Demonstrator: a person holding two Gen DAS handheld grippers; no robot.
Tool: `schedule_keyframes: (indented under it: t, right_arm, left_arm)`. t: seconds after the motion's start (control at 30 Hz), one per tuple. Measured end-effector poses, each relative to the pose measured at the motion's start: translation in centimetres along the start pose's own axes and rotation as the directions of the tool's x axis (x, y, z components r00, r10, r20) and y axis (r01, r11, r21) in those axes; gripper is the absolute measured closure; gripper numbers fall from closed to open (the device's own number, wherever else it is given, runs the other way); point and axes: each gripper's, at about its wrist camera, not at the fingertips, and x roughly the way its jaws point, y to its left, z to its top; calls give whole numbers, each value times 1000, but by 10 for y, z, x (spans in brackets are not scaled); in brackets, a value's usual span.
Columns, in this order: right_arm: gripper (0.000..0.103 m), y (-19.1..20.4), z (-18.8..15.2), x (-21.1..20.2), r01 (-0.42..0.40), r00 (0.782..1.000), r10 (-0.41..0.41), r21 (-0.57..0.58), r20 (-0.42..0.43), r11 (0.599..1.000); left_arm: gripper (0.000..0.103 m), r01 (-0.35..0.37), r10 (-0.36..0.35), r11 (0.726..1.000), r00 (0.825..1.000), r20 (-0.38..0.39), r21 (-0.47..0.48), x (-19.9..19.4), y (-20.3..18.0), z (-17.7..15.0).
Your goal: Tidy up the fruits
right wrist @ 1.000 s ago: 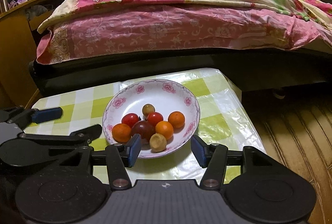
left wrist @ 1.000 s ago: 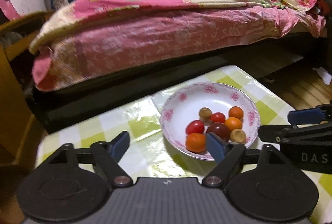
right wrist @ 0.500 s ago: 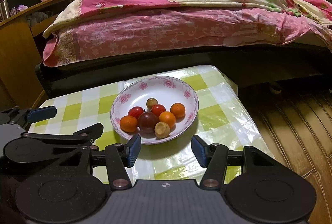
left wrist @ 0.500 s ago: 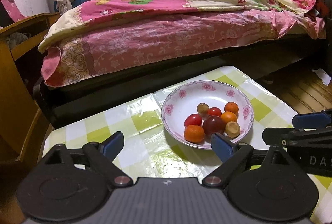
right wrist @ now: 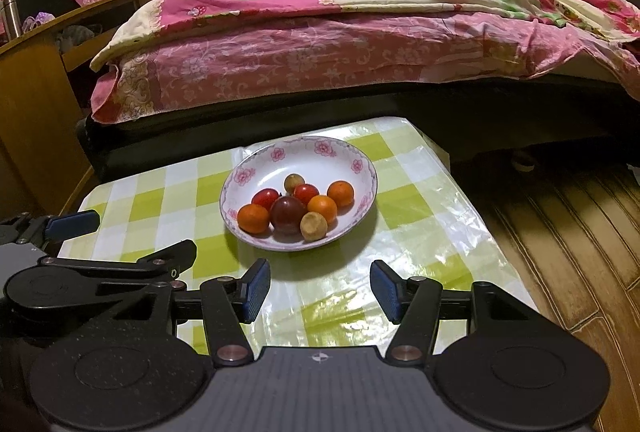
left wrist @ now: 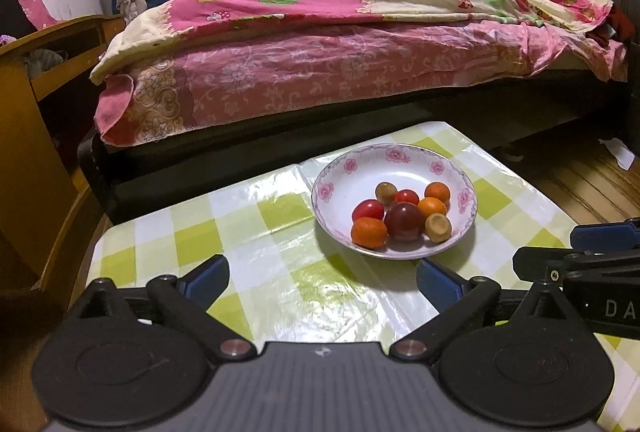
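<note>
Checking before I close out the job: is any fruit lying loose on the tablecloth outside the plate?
No: in the right wrist view all the fruits sit inside the plate, and the tablecloth around it carries none.

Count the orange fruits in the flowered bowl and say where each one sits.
3. One sits at the cluster's left front, one right of the dark red fruit, one farthest right. All lie in the bowl; none looks hidden.

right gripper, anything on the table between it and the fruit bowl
Nothing visible. Only bare checked tablecloth lies between the right gripper and the flowered bowl. Its jaws are opening with nothing between them. The left gripper sits off to the side, clear of that path.
</note>
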Motion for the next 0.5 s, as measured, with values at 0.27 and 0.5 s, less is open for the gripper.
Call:
schedule_keyframes:
  t: [0.27,0.5]
  right_arm:
    - [51,4,-11,-13,2,1000,-2,7,4,1000]
    - [49,6,-19,-19,23,1000,-23,8,-8,1000]
  left_arm:
    - [0,10,-10,1000,1000,-12,-18,-12,1,-9]
    - [0,14,-14,1000,999,-30,-26,-19,0,-17]
